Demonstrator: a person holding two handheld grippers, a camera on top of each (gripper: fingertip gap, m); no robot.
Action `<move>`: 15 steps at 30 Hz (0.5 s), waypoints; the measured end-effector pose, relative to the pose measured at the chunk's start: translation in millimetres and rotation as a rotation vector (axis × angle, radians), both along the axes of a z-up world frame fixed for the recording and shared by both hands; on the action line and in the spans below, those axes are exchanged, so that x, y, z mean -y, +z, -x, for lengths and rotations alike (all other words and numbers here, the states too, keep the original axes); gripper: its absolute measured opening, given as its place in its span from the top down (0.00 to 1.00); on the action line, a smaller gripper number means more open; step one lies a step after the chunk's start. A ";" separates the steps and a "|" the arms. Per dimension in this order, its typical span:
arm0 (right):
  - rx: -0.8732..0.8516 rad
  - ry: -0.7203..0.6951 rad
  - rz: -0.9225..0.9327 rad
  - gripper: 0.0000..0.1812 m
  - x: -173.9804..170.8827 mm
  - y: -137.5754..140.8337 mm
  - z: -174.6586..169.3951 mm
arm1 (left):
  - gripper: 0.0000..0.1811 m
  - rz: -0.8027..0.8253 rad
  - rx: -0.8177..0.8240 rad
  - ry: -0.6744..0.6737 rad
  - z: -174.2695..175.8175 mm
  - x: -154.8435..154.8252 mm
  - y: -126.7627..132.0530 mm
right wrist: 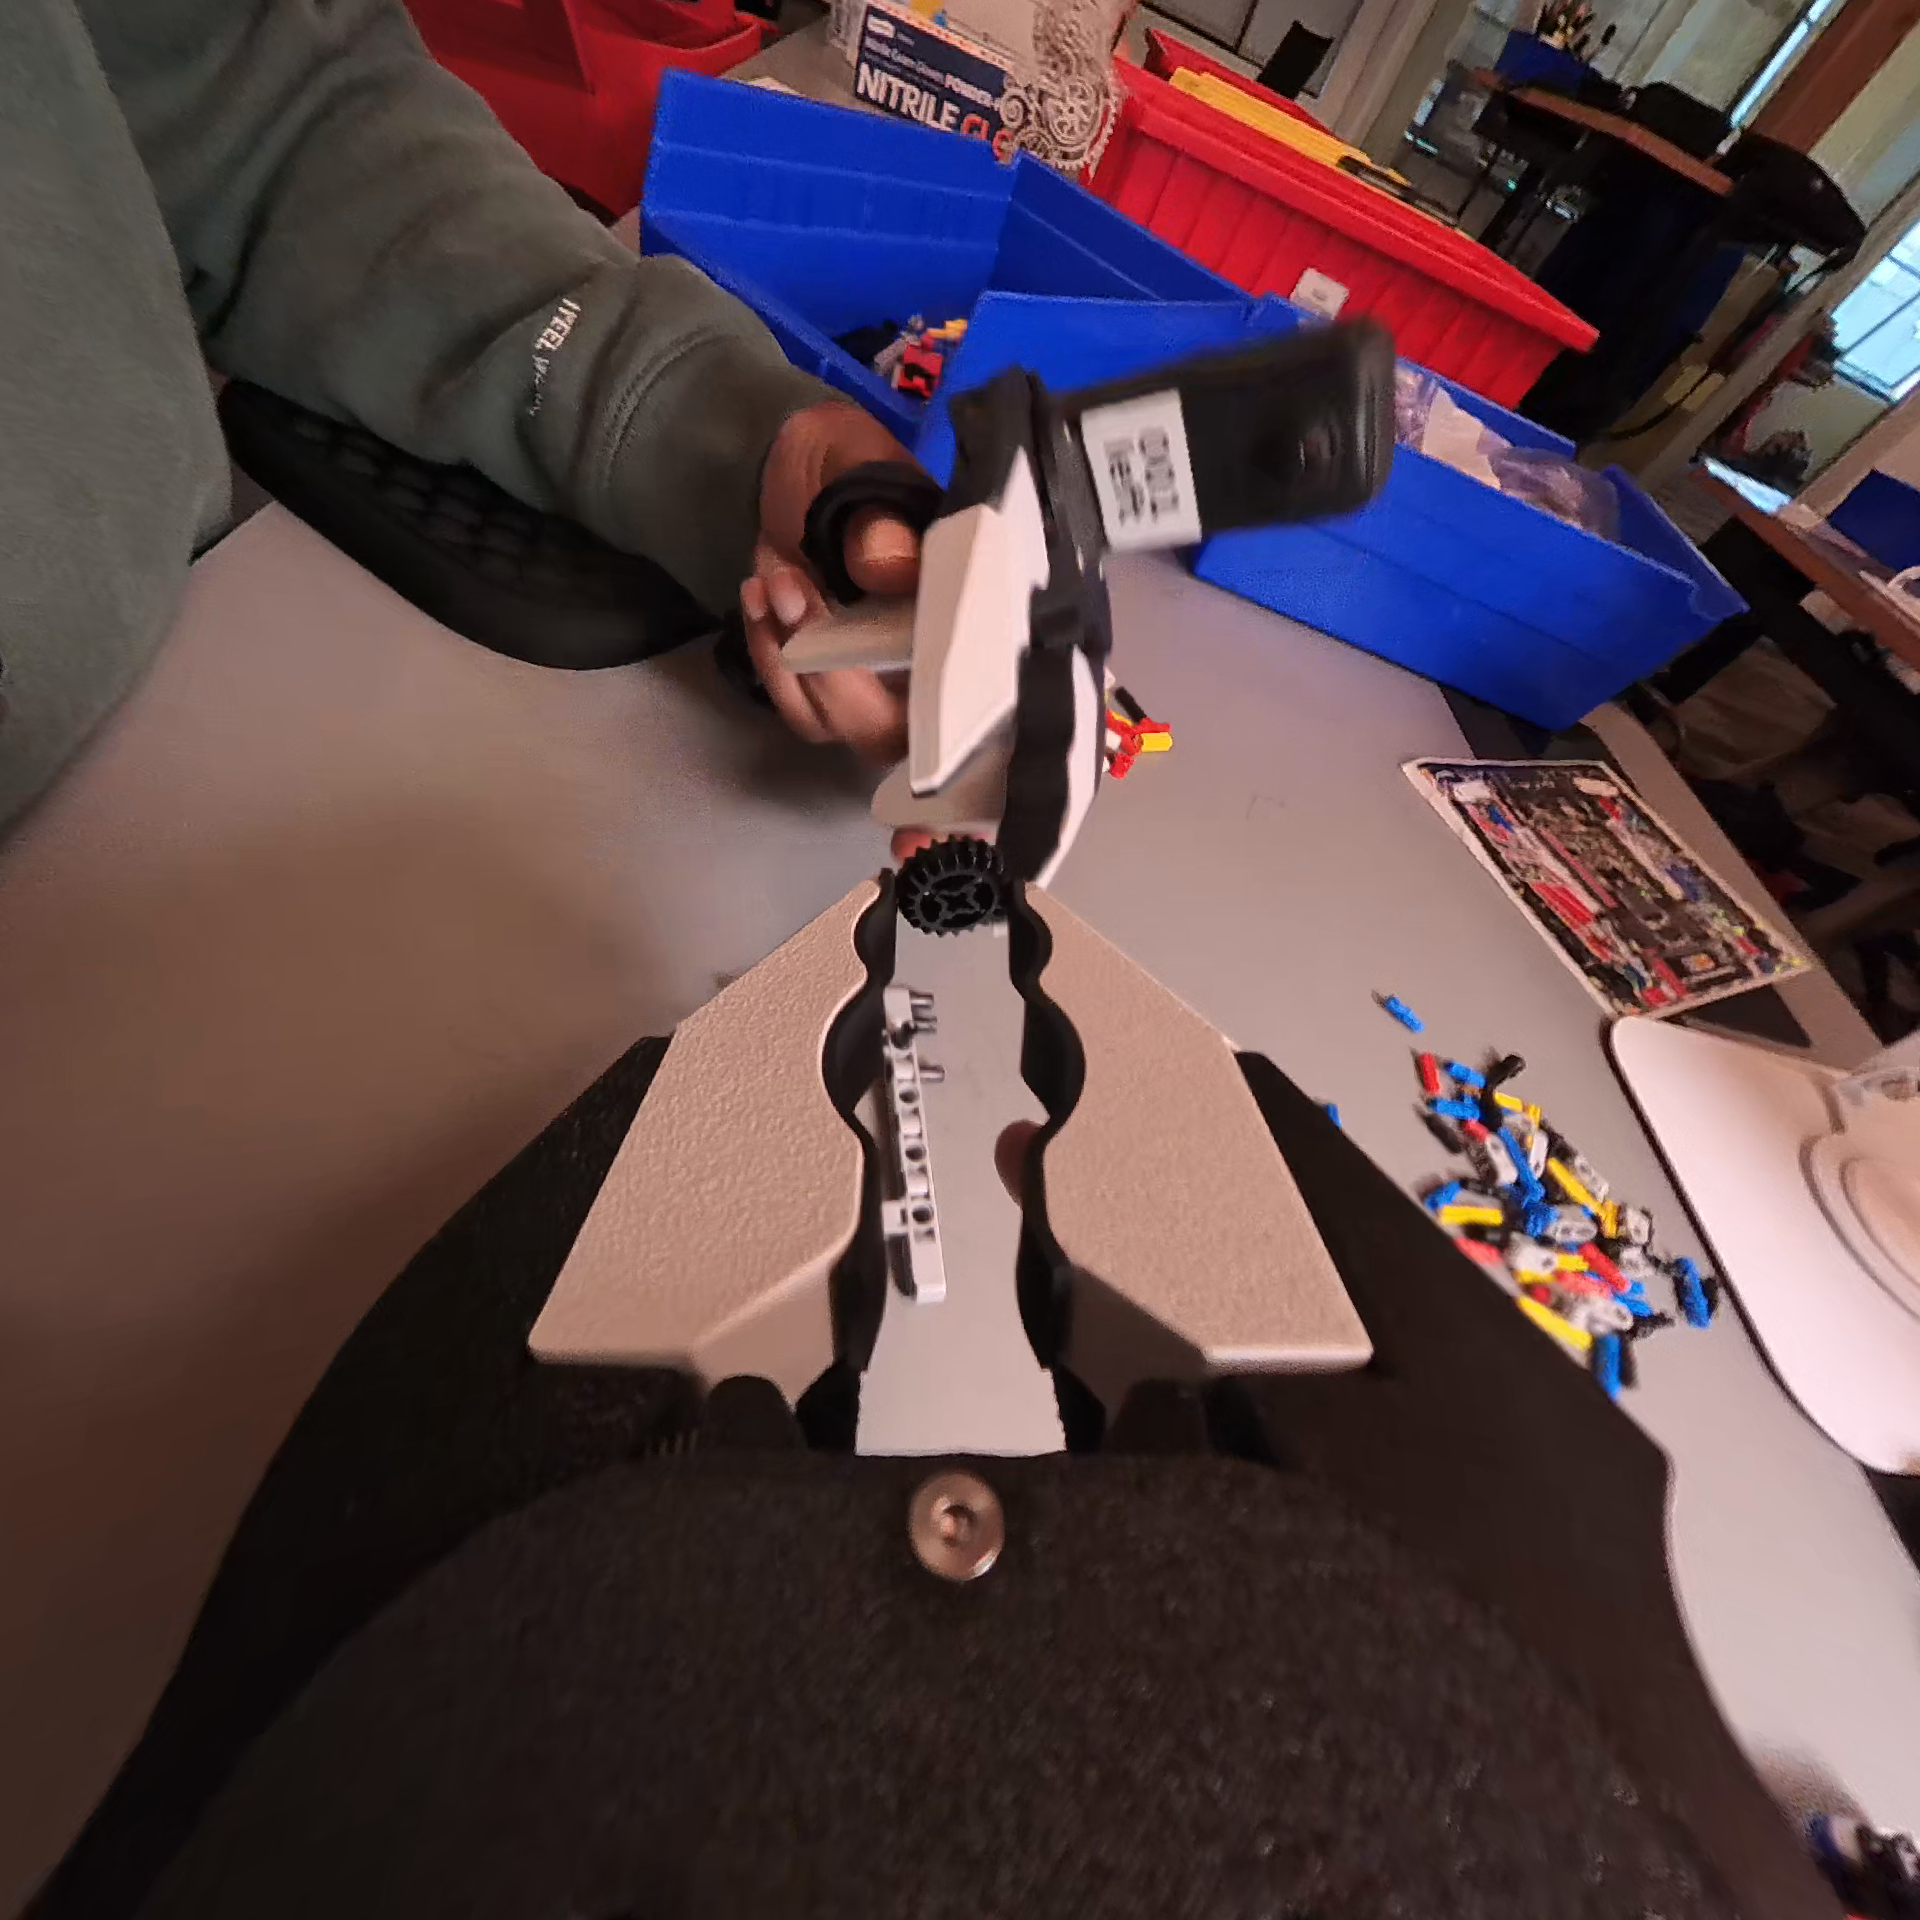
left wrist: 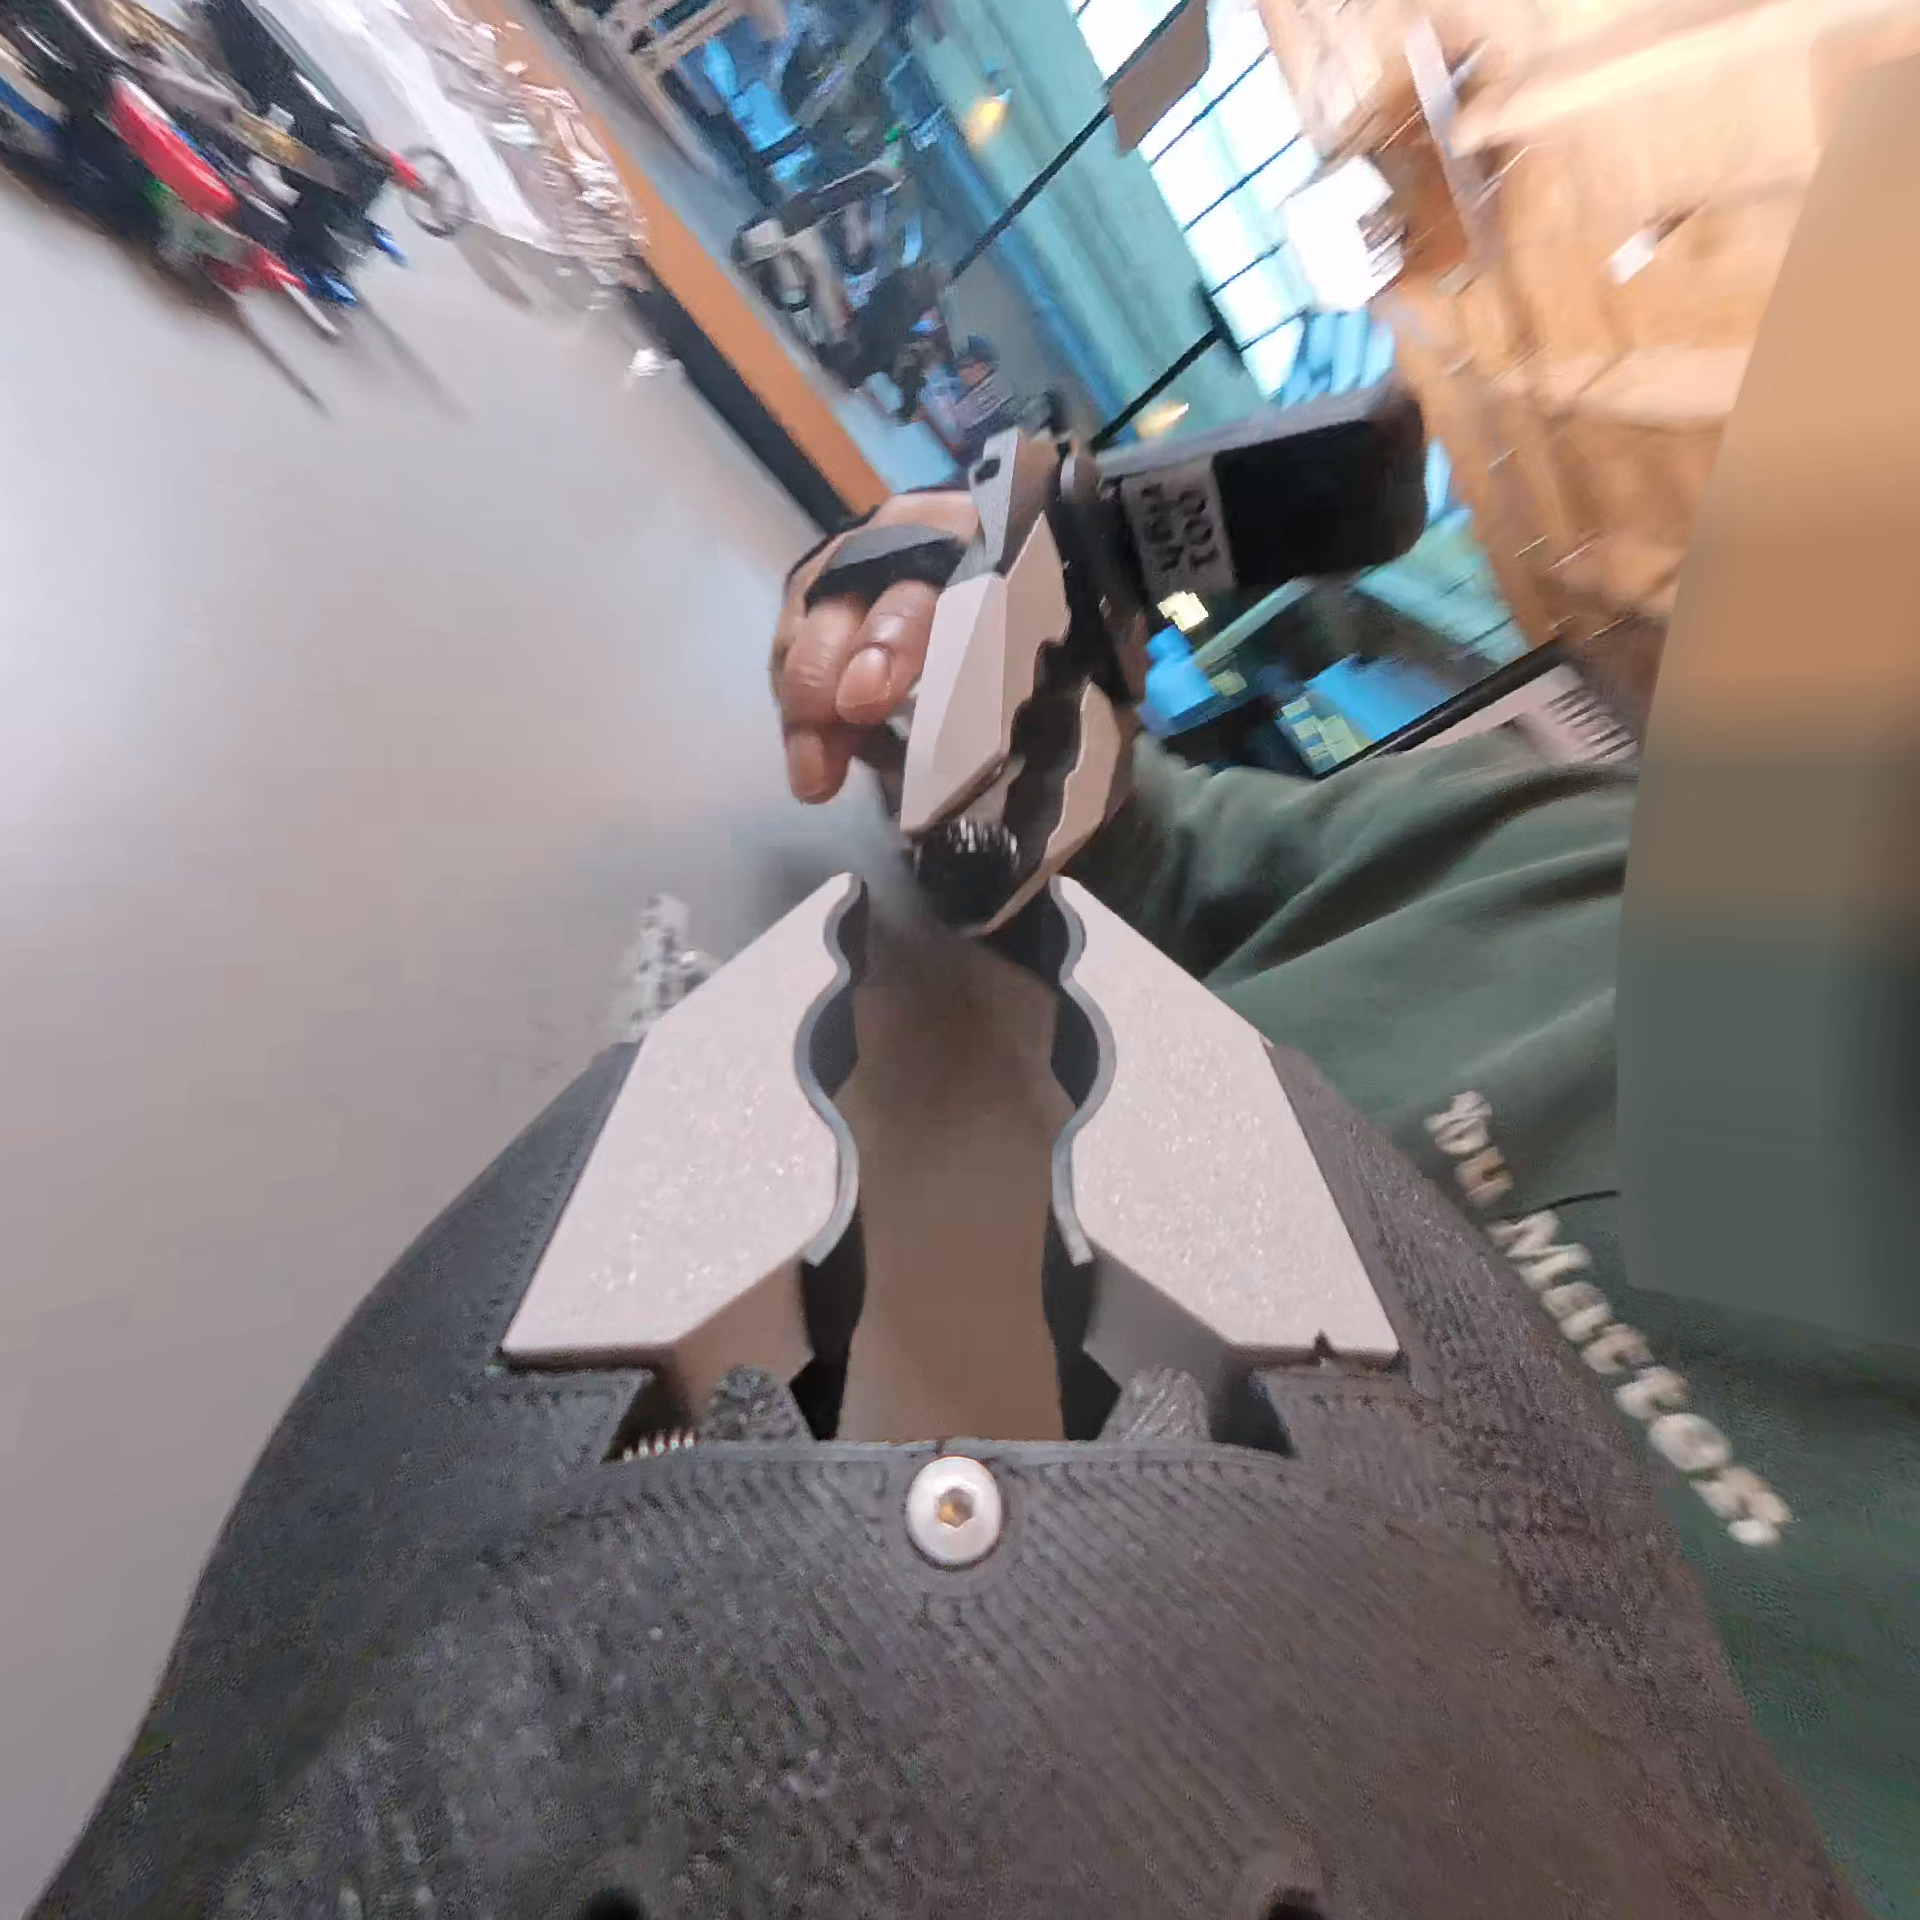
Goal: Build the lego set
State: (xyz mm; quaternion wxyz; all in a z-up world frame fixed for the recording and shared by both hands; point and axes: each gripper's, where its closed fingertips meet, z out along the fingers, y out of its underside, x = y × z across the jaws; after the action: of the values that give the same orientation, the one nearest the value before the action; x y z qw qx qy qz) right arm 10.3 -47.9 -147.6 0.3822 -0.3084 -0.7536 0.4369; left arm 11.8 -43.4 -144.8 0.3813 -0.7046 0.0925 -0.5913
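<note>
At 12 o'clock of our right gripper (right wrist: 951,904), its tips pinch a black gear (right wrist: 948,896). The left gripper (right wrist: 1023,831) meets it there tip to tip; whether its jaws press the gear too we cannot tell, though they look nearly together. Below, a grey beam with pins (right wrist: 912,1143) lies on the counter (right wrist: 416,883), the only started piece we judge. At 3 o'clock sit a loose pile of small parts (right wrist: 1548,1205) and the instruction sheet (right wrist: 1600,883); at 1 o'clock, blue bins (right wrist: 1455,561). Most of the build remains.
</note>
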 end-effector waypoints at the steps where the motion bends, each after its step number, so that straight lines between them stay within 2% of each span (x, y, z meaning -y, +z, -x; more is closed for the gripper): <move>1: 0.014 -0.008 0.021 0.89 -5.1 -3.1 -0.6 | 0.84 -0.034 -0.118 0.021 6.6 -0.1 -7.3; 4: 0.106 0.004 0.088 0.89 -13.2 -19.5 -6.5 | 0.86 -0.110 -0.545 0.047 26.4 1.5 -41.1; 6: 0.183 0.020 0.100 0.89 -13.3 -34.0 -10.4 | 0.88 -0.141 -0.708 0.012 29.2 7.7 -56.8; 8: 0.253 0.028 0.079 0.89 -10.9 -48.0 -12.8 | 0.86 -0.143 -0.779 -0.025 25.7 12.4 -67.5; 12: 0.309 0.050 0.056 0.89 -3.9 -58.1 -16.1 | 0.68 -0.173 -0.876 -0.062 18.8 15.1 -79.5; 15: 0.314 0.040 0.071 0.89 -5.6 -58.7 -15.1 | 0.61 -0.214 -0.938 -0.075 10.5 15.5 -84.7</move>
State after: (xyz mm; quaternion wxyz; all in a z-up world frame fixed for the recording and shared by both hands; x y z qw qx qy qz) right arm 25.4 -42.2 -206.2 0.2396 -0.3711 -0.7943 0.4171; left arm 1.2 -58.9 -229.4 0.3471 -0.8483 0.3402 -0.2102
